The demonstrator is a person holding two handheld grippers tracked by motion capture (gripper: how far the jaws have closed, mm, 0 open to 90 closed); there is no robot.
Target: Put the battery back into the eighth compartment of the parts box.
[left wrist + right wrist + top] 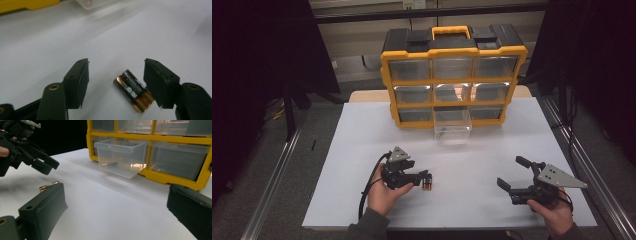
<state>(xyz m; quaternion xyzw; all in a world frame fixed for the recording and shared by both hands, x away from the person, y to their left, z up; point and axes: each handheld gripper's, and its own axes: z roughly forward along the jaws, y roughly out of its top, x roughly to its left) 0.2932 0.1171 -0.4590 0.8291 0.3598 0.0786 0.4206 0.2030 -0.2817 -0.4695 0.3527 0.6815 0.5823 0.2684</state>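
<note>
Before the yellow organizer (454, 75), its clear drawer (452, 124) pulled out, the right gripper (515, 173) gapes empty; nearer it, the left gripper (116, 72) stands open astride two batteries (133, 91), pads apart from them.

gripper (426, 178): black | plate: grey, three-cornered | cable: black | sleeves: grey
</note>
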